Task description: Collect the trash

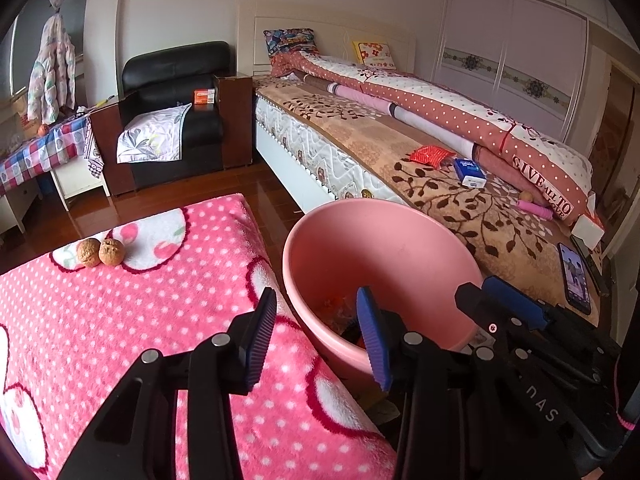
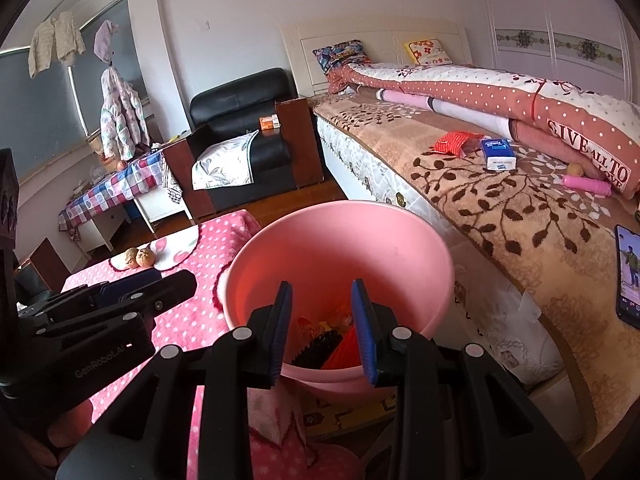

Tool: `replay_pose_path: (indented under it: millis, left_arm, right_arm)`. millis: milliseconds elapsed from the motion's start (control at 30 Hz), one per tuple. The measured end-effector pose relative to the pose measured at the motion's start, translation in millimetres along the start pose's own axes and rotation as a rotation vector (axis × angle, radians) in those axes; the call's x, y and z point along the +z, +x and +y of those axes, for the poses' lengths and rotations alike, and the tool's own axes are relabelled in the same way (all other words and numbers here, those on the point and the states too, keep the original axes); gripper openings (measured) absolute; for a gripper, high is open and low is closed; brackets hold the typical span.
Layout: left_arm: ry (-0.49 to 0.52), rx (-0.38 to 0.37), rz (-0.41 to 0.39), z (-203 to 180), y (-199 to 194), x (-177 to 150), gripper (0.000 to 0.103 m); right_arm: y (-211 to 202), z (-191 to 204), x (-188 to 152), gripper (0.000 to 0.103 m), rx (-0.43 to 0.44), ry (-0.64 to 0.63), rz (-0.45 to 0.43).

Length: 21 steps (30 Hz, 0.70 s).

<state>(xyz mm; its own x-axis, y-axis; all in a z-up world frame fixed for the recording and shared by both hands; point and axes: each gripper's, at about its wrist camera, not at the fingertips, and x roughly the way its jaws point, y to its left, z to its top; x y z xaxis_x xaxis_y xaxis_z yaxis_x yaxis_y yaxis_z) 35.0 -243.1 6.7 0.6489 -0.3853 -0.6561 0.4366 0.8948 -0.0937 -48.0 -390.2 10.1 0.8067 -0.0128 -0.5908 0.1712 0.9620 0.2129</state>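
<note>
A pink bin stands on the floor between a pink dotted blanket and the bed. Wrappers and a black object lie at its bottom. My left gripper is open and empty over the bin's near-left rim. My right gripper is open and empty above the bin's near rim; it also shows in the left wrist view. Two walnuts sit on the blanket. A red wrapper and a blue tissue pack lie on the bed.
A phone lies on the bed edge at the right. A pink tube and a rolled quilt lie further back. A black armchair and a checked table stand at the far left.
</note>
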Motion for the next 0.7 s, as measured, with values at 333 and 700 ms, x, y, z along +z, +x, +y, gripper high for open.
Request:
replay_pose_path:
  millis: [333, 700]
  left_arm:
    - [-0.015, -0.004, 0.000, 4.0, -3.4, -1.1, 0.041]
    - [-0.015, -0.006, 0.002, 4.9, -3.9, -2.2, 0.041]
  right_arm:
    - [-0.3, 4.9, 0.1, 0.031, -0.001, -0.009, 0.004]
    - [1.5, 7.5, -1.4, 0.031, -0.002, -0.015, 0.011]
